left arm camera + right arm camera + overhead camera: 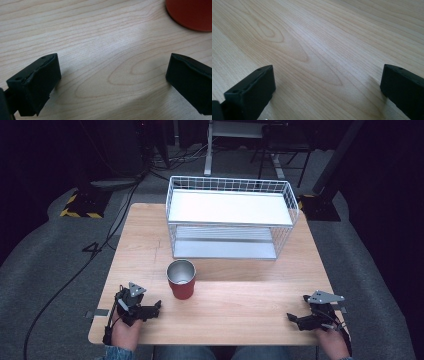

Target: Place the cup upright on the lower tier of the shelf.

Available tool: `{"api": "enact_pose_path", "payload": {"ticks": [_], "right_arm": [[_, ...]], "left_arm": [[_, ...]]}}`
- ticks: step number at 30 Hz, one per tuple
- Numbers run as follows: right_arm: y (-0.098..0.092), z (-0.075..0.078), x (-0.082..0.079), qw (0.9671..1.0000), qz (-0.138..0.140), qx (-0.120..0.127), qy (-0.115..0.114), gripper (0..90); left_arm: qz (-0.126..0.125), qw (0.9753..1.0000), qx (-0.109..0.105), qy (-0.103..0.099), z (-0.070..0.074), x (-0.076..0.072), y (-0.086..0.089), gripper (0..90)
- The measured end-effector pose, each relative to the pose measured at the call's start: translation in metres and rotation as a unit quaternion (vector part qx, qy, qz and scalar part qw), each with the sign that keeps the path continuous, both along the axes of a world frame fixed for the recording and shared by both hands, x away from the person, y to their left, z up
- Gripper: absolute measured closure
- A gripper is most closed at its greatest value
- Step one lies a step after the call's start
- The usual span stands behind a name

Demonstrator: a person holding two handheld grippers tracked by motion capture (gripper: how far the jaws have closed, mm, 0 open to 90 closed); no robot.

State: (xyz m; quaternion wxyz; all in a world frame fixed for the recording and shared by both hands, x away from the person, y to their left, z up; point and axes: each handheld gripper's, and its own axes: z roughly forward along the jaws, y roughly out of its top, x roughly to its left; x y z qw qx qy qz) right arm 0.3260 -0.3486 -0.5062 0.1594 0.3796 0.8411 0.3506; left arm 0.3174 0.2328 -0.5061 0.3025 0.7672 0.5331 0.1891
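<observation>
Red cup (181,279) upright on wooden table (250,300), steel-lined, near table middle, in front of white wire rack (230,217) with 2 shelves, apart from it. Left gripper (150,310) near front left edge, jaws wide apart, nothing between; cup base (191,13) near, not touching. Right gripper (296,320) near front right edge, well apart from cup, jaws spread over bare wood (317,50)
</observation>
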Motion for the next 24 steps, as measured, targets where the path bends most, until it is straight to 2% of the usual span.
{"api": "enact_pose_path", "payload": {"ticks": [3, 9, 11, 15, 18, 24], "right_arm": [[0.000, 0.000, 0.000, 1.0000, 0.000, 0.000, -0.001, 0.0], [0.000, 0.000, 0.000, 1.0000, 0.000, 0.000, -0.001, 0.0], [0.000, 0.000, 0.000, 1.0000, 0.000, 0.000, -0.001, 0.0], [0.000, 0.000, 0.000, 1.0000, 0.000, 0.000, -0.001, 0.0], [0.000, 0.000, 0.000, 1.0000, 0.000, 0.000, -0.001, 0.0], [0.000, 0.000, 0.000, 1.0000, 0.000, 0.000, -0.001, 0.0]], "left_arm": [[0.000, 1.0000, -0.004, -0.003, 0.000, 0.000, 0.002, 0.9], [0.005, 0.9999, -0.010, -0.012, 0.001, -0.002, 0.006, 9.8], [0.004, 0.9994, -0.028, -0.018, 0.002, -0.003, 0.009, 13.7], [-0.007, 0.9986, -0.039, -0.035, 0.006, -0.003, 0.009, 14.1], [-0.024, 0.9969, -0.045, -0.060, 0.013, -0.004, 0.006, 14.1], [-0.053, 0.9908, -0.066, -0.106, 0.026, -0.006, -0.002, 14.1]]}}
